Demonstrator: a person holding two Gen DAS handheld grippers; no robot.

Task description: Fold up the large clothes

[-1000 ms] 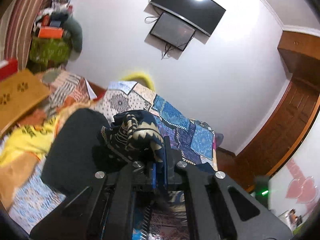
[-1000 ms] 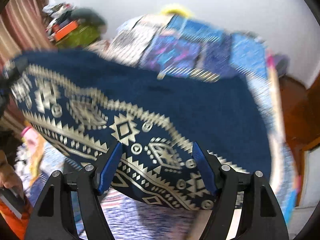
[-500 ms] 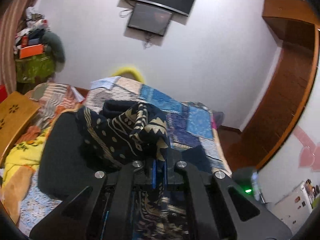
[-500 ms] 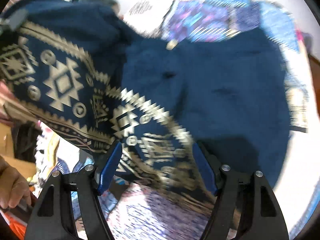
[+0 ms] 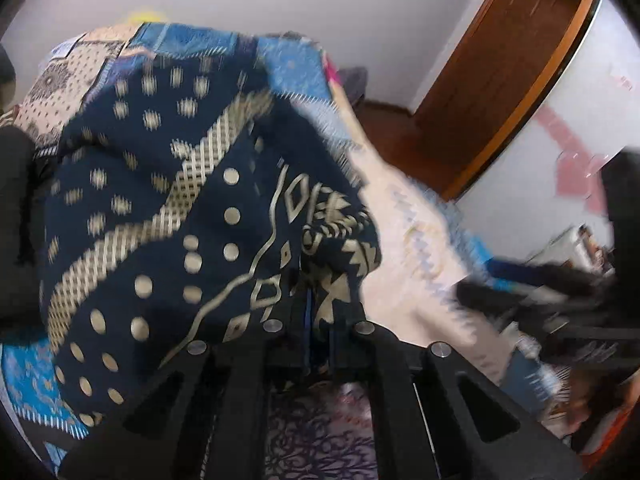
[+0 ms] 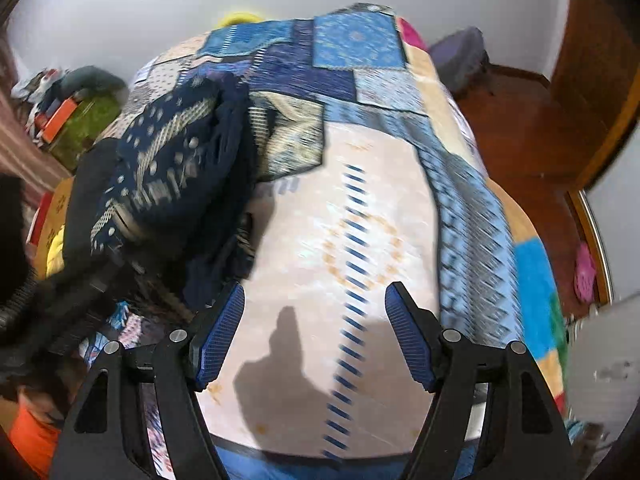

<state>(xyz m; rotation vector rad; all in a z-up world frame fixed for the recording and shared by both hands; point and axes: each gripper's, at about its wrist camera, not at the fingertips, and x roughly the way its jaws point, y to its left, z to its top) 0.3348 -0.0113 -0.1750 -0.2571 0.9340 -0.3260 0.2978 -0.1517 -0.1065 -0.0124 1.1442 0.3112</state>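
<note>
Bed (image 6: 360, 240) with patchwork quilt fills room centre; wood floor (image 6: 520, 120) past right edge. Far left: dark pile (image 6: 84, 200) at quilt edge. Left gripper (image 5: 318, 316) clamped on navy patterned garment (image 5: 180, 208), bunched above bed's left side. Cream centre bare. Right gripper (image 6: 314, 340) jaws apart, empty, over cream patch.

There is one navy patterned garment (image 5: 168, 216), one patchwork bedspread (image 6: 360, 220), two grippers, the left gripper (image 5: 318, 320) and the right gripper (image 6: 314, 344), and one wooden door (image 5: 508, 64).
</note>
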